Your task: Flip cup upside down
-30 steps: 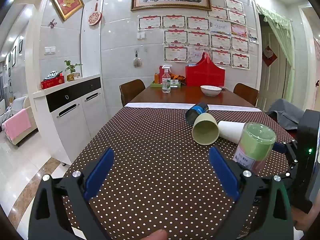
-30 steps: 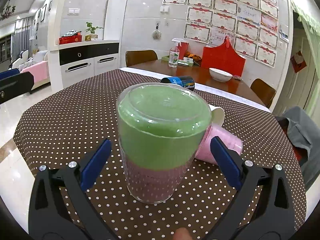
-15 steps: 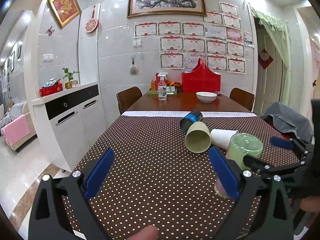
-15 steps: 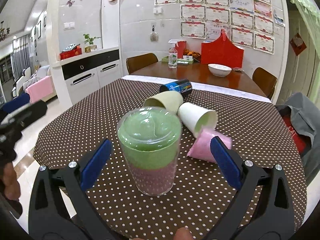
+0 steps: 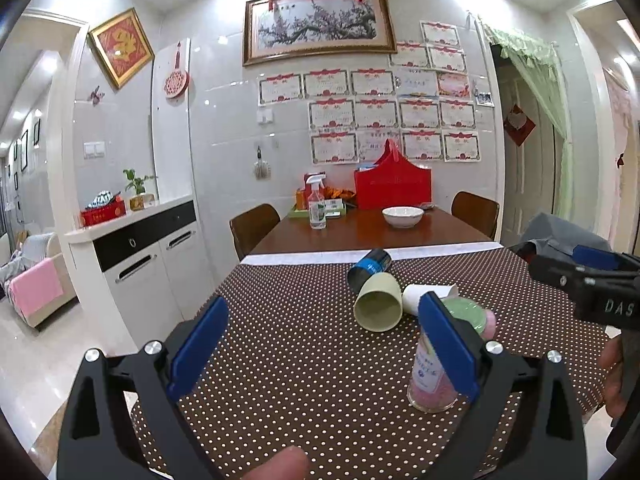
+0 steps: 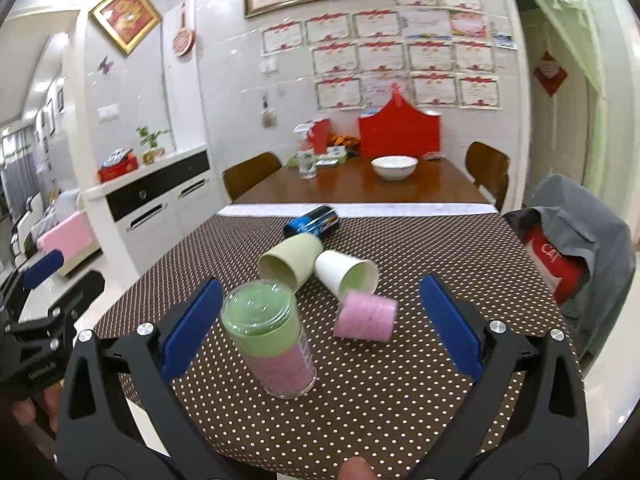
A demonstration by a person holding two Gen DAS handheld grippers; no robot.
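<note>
Clear cup (image 6: 269, 344) stands inverted on the dotted surface (image 6: 400, 392).
Pink cup (image 6: 366, 317) lies just beside it. Left hand-held gripper (image 5: 320, 352) and right hand-held gripper (image 6: 316, 326) both wide, empty.

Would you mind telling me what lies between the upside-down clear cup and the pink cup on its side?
Nothing: in the right wrist view, only bare dotted tablecloth separates the clear cup from the pink cup.

Both the left gripper (image 5: 324, 350) and right gripper (image 6: 318, 330) have black frames, blue pads, silver screws, and apparently white lettering.
</note>
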